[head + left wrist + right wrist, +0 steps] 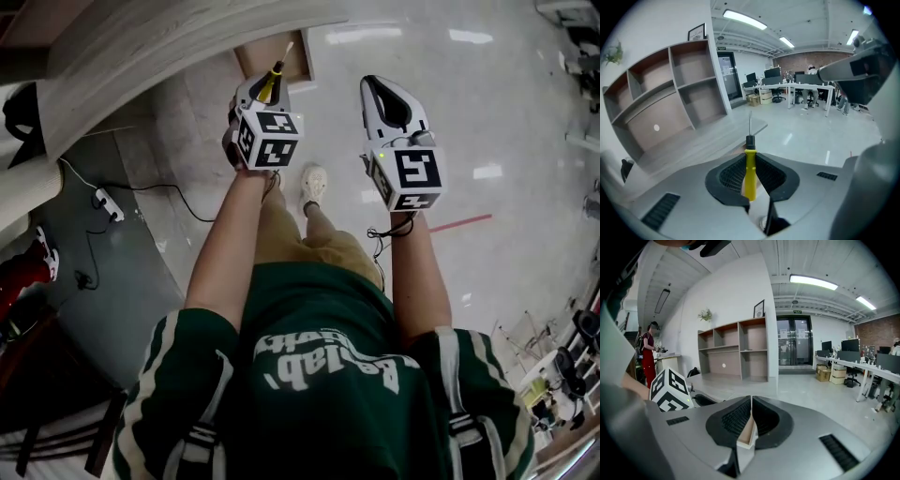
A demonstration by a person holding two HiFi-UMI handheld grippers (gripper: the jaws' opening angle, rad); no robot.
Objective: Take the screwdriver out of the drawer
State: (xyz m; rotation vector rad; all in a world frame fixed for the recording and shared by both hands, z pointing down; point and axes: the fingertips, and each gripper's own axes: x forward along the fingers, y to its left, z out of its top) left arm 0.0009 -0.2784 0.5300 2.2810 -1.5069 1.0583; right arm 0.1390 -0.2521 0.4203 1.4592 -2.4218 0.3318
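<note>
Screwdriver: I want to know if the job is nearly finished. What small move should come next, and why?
Probably carry it sideways to the desk top and set it down. The left gripper is shut on the handle of the yellow screwdriver, blade pointing out past the jaws, and the head view shows it held clear of the open drawer. The right gripper is shut and empty.

Open-plan office showing. Shelf (736,350) standing against white wall. Glass doors (793,348) sitting just right of shelf. Desks (862,366) carrying monitors (848,344), chair (853,376) waiting farther right of shelf. Strip light (813,282) glowing above shelf.
</note>
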